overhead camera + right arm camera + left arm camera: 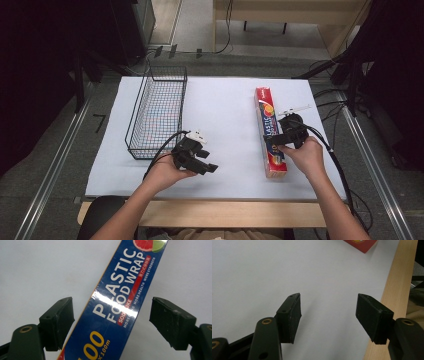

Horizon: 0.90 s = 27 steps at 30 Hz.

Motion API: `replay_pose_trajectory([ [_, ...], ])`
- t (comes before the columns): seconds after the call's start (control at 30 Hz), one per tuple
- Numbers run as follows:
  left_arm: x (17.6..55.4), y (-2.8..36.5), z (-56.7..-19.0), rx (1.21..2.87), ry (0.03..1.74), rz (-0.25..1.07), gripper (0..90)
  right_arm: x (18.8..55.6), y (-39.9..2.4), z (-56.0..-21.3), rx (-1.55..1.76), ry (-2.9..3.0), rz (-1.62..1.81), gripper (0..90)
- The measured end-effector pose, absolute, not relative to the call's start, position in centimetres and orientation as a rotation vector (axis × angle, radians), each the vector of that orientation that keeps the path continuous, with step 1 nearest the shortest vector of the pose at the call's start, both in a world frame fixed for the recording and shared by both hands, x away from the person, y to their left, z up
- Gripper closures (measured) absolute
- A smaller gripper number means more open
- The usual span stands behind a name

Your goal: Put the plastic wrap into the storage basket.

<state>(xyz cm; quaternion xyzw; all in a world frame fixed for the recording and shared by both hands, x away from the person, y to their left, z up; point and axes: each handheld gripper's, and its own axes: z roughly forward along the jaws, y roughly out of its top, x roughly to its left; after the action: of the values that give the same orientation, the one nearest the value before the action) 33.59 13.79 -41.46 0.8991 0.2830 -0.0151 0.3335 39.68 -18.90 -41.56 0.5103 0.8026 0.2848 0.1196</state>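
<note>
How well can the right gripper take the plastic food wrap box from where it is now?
Probably yes. The right gripper is open just over the plastic food wrap box, one jaw on each side with a gap, and nothing lies between them on the white table.

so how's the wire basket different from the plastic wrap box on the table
The wire basket is black open mesh you can see through; the plastic wrap box is solid printed card, red and blue. The basket is wide and open-topped, the box long, slim and closed. The basket sits at the left with nothing at it; the box lies at the right with the open right gripper straddling it. Both rest lengthwise on the white table.
</note>
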Motion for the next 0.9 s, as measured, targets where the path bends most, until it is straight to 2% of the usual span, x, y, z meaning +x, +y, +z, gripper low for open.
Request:
replay_pose_trajectory([
  [0.33, 33.5, 13.8, -41.5, 2.346, 0.74, -0.043, 37.4, 41.7, -17.2, -42.9, 1.564, 2.373, 0.715, 14.4],
  [0.63, 33.3, 13.9, -41.6, 2.353, 0.746, -0.042, 37.5, 42.4, -16.6, -44.3, 1.539, 2.397, 0.611, 18.0],
  [0.9, 33.1, 14.2, -41.7, 2.348, 0.753, -0.043, 37.5, 43.4, -16.7, -45.3, 1.645, 2.415, 0.592, 19.1],
])
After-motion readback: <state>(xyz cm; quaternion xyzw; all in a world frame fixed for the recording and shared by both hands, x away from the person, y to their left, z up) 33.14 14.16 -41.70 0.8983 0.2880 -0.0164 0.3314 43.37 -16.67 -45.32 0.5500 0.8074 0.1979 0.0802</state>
